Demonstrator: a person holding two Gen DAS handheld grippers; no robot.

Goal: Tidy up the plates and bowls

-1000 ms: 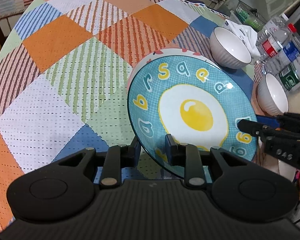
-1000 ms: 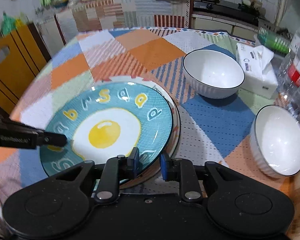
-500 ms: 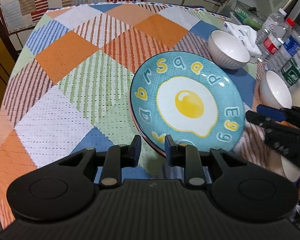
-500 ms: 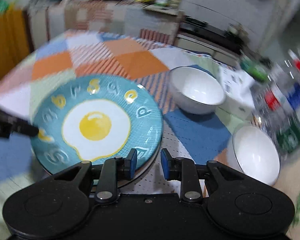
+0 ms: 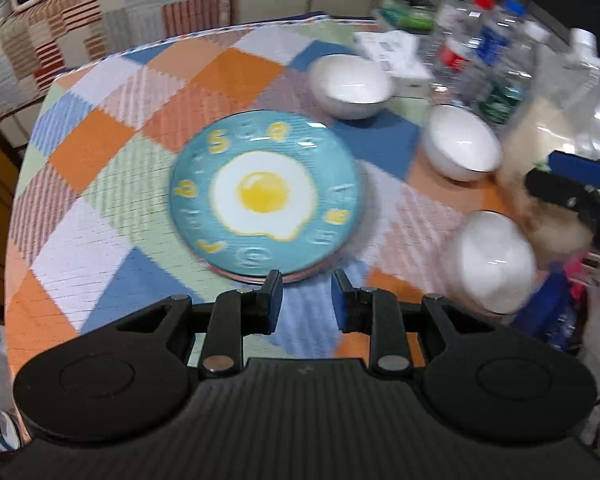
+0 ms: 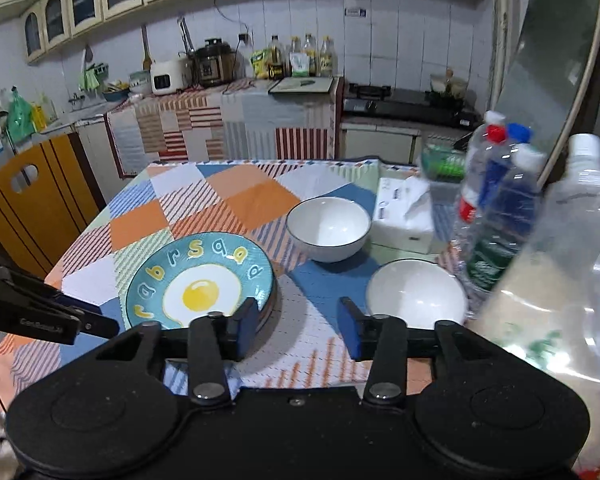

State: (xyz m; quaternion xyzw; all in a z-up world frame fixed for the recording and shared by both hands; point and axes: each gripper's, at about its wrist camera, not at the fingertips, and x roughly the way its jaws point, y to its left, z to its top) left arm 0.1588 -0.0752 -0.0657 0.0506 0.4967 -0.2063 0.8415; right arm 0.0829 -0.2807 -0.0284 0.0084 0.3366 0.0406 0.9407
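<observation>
A teal plate with a fried-egg picture [image 5: 264, 194] [image 6: 200, 280] lies flat on another plate on the checked tablecloth. Three white bowls stand to its right: a far one [image 5: 350, 86] [image 6: 328, 228], a middle one [image 5: 462, 142] [image 6: 416, 294] and a near one [image 5: 496, 258] seen only in the left wrist view. My left gripper [image 5: 306, 300] is open and empty, just short of the plate's near rim. My right gripper [image 6: 296, 330] is open and empty, above the table between the plate and the middle bowl.
Water bottles [image 6: 496, 200] and a large clear jug [image 6: 572, 280] crowd the table's right side. A tissue box [image 6: 406, 216] sits behind the bowls. A yellow chair [image 6: 28, 200] stands at the left. The kitchen counter [image 6: 228, 120] lies beyond the table.
The plate was let go and now lies flat on the other plate. Both grippers opened and drew back and up from it; the right one opened wider.
</observation>
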